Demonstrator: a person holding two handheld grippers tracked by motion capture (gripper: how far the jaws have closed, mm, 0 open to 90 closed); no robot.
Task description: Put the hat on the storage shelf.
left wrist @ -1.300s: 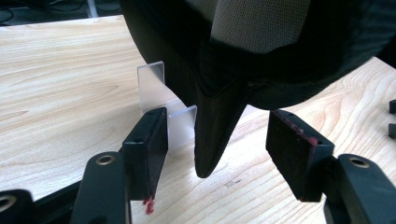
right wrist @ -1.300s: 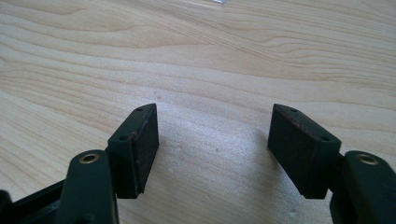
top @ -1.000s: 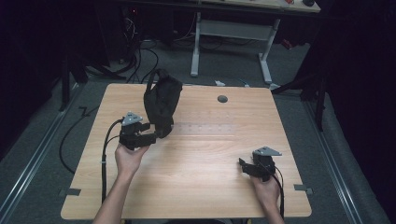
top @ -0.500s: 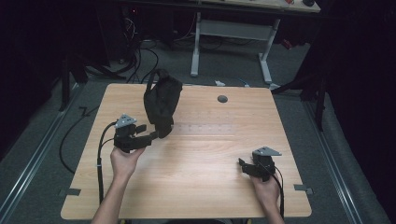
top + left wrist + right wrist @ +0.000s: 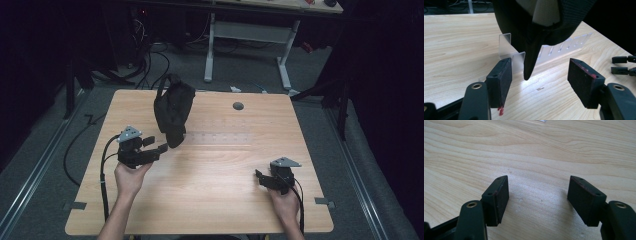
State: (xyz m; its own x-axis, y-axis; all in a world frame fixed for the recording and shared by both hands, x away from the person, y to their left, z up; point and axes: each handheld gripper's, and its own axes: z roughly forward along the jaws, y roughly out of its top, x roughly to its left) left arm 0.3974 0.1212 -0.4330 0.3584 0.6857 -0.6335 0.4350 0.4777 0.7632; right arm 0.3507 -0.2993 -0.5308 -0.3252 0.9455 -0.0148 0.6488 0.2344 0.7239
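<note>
Reaching with my left gripper (image 5: 537, 82), jaws spread and empty, I judge the black bag's (image 5: 173, 110) hanging tip (image 5: 530, 62), just ahead between them, needs pinching next; my right gripper (image 5: 537, 200) rests unclenched.

Both jaws apart — left gripper (image 5: 159, 148), right gripper (image 5: 258, 176).
</note>
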